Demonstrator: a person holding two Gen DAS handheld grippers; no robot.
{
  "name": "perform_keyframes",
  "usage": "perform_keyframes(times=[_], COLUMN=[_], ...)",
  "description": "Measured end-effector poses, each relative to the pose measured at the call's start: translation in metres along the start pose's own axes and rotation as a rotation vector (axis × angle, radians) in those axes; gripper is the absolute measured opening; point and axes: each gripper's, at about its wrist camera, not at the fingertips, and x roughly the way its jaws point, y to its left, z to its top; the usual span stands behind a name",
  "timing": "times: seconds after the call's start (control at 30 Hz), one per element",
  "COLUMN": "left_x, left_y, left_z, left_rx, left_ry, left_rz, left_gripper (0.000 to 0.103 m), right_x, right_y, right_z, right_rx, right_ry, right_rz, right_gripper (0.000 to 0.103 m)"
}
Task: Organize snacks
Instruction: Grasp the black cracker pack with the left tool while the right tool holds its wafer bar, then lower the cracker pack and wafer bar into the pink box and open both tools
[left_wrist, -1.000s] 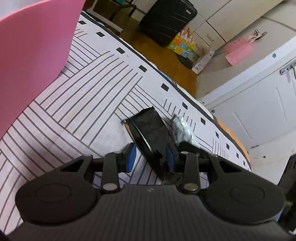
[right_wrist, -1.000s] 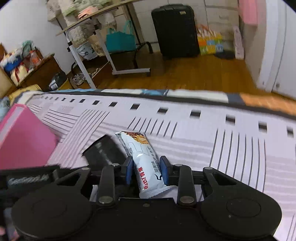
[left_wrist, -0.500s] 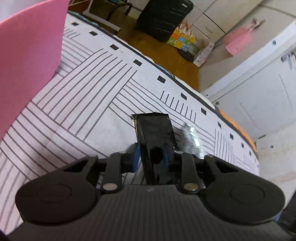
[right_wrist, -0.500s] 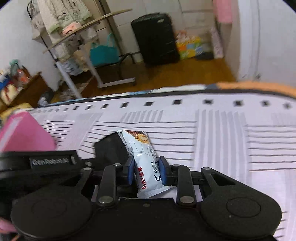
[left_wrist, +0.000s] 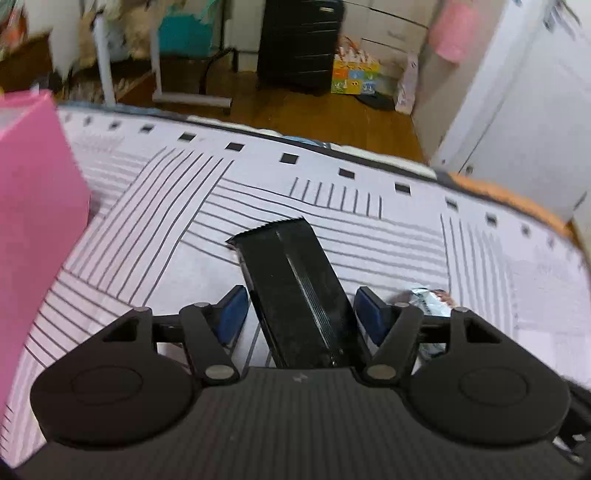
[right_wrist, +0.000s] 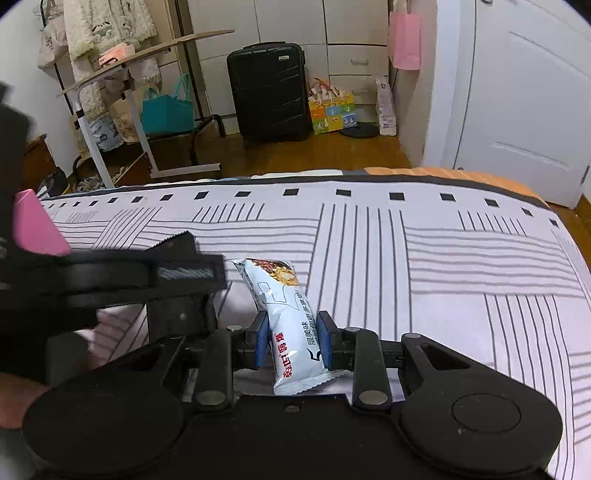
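A black snack packet (left_wrist: 295, 288) with a serrated end lies lengthwise between the blue pads (left_wrist: 231, 317) of my left gripper (left_wrist: 299, 315). Its jaws are opening, and a narrow gap shows on each side of the packet. My right gripper (right_wrist: 293, 338) is shut on a white and blue snack bar (right_wrist: 284, 306) that points away from me over the striped bed sheet (right_wrist: 443, 258). In the right wrist view the left gripper's body (right_wrist: 147, 273) sits just left of that bar, with the black packet's end (right_wrist: 177, 240) above it. The bar's tip (left_wrist: 428, 299) shows right of the left gripper.
A pink box (left_wrist: 33, 206) stands on the sheet at the left, also the pink box (right_wrist: 35, 229) in the right view. Beyond the bed's far edge are wooden floor, a black suitcase (right_wrist: 269, 92), a rolling table (right_wrist: 140, 59) and a white door (right_wrist: 517, 110). A hand (right_wrist: 14, 402) shows at lower left.
The left jaws closed on the black packet half a second ago and now stand apart from it. The left view rolled and swung toward the room. The right gripper kept its hold on the bar.
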Motion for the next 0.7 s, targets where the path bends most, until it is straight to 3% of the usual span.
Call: perform_keyframes(times=[0.1,0.27,0.7], left_x=[-0.003,-0.015,-0.076], left_y=[-0.007,-0.005,0.016], left_z=[-0.009,-0.012,-0.025], left_rx=[0.061,0.071,0.135], left_ry=[-0.030,-0.021,-0.029], left_rz=[0.032,0.047,0.025], left_gripper=[0.061,0.054,0.054], right_x=[-0.005,-0.010,-0.045], right_y=[-0.006,-0.006,0.008], right_z=[-0.005,-0.010,-0.022], right_rx=[0.009,0.016,0.013], right_ry=[-0.005,-0.008,-0.008], right_rz=[0.007,0.018,0.058], right_gripper=[0.032,0.032,0.032])
